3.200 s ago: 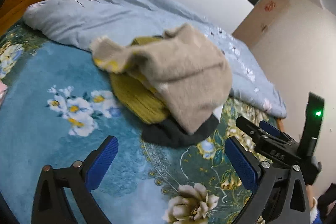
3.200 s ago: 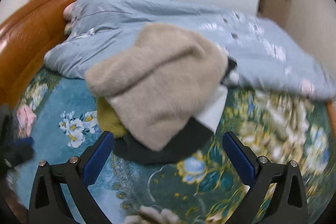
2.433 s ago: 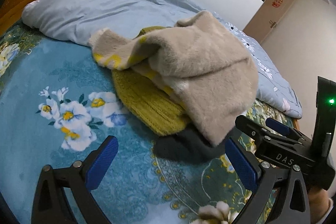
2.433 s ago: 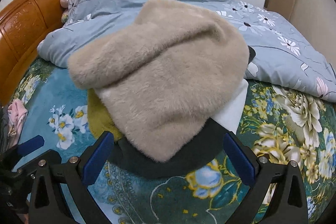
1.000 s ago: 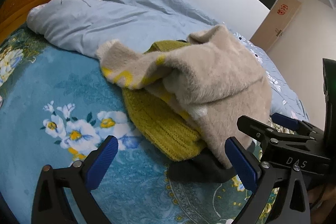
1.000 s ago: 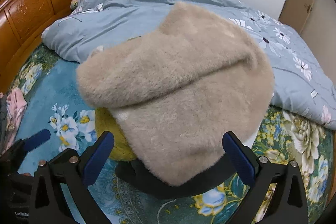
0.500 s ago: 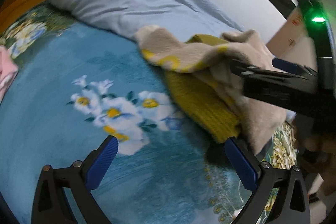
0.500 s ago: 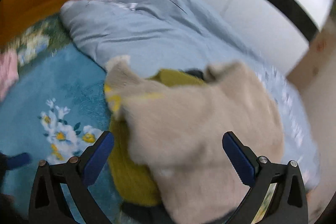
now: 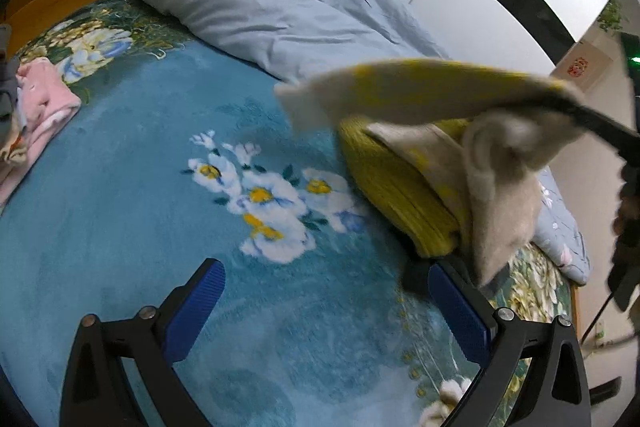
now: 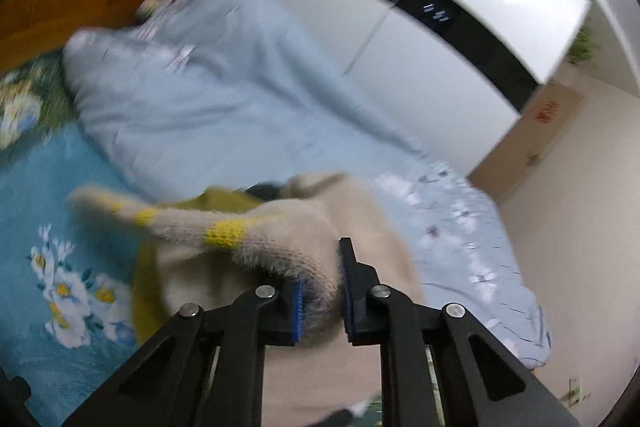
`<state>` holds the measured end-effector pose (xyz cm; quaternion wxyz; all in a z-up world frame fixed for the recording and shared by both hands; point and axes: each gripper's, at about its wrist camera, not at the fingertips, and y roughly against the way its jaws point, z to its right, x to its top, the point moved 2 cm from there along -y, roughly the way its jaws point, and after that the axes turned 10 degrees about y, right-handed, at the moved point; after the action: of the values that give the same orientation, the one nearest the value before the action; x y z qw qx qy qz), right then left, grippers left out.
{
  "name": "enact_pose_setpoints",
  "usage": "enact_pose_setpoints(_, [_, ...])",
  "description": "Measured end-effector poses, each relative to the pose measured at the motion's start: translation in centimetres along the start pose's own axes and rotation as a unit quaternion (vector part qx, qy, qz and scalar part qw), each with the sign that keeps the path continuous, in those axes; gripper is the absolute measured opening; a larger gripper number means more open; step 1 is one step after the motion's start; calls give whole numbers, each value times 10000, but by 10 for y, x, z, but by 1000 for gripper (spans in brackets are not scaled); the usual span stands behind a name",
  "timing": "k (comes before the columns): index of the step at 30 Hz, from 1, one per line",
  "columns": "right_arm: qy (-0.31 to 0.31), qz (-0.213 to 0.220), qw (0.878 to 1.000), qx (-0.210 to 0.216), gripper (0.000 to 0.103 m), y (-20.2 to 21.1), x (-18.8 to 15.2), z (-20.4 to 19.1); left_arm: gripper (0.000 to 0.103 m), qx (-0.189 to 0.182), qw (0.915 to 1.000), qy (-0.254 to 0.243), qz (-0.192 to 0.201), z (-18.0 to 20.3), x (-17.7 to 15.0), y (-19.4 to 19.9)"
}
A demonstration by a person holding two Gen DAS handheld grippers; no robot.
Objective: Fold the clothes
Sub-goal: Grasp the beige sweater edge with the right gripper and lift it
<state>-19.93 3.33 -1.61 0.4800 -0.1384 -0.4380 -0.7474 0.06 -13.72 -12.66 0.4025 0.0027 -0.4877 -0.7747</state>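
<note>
A bed is filling both views, covered by a blue blanket (image 9: 132,227) printed with white flowers, with a rumpled grey quilt (image 9: 288,7) lying along its far side.

The right gripper (image 10: 320,301) is clenching a thick bunch of a fuzzy beige sweater (image 10: 256,239) with yellow bands, its two blue-padded fingers pressing the fabric between them. In the left wrist view the same sweater (image 9: 420,95) is hanging in the air: one part is stretching out flat and level above the bed, and another part is drooping down over a mustard-yellow knit garment (image 9: 392,183) lying under it on the blanket. A dark garment (image 9: 414,273) is peeking out from beneath that one.

The left gripper (image 9: 326,301) is hovering low over bare blanket, its fingers spread wide with nothing between them, just beside the near edge of the heap.

A pink garment (image 9: 40,107) is sitting at the far left of the bed; whether it is folded cannot be told.

The step in hand looks like lifting the beige sweater off the heap with one gripper. The next move probably calls for the free left gripper to take a second hold on the hanging fabric, so the sweater can be spread flat on the open blanket without dragging the yellow garment along.
</note>
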Motion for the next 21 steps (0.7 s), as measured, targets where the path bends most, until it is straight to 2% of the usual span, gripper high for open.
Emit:
enact_pose_setpoints(2, [-261, 179, 9994, -122, 14, 24, -4, 35, 103, -100, 9999, 58, -111, 3, -6, 4])
enact_pose_setpoints(4, [-510, 370, 9980, -74, 14, 51, -9, 64, 103, -223, 9995, 132, -187, 5, -13, 9])
enact_pose_setpoints(8, [-903, 835, 9924, -41, 13, 108, -12, 101, 103, -588, 9977, 342, 28, 4, -18, 35])
enact_pose_setpoints(12, [-1061, 1400, 9841, 256, 12, 168, -7, 114, 103, -749, 9961, 363, 290, 2, -15, 65])
enact_pose_setpoints(17, [-818, 2255, 9688, 627, 12, 248, -2, 114, 103, -950, 9928, 390, 617, 0, -12, 103])
enact_pose_setpoints(21, [-803, 2707, 9558, 825, 12, 288, -7, 117, 103, -1109, 9891, 410, 878, -2, -9, 134])
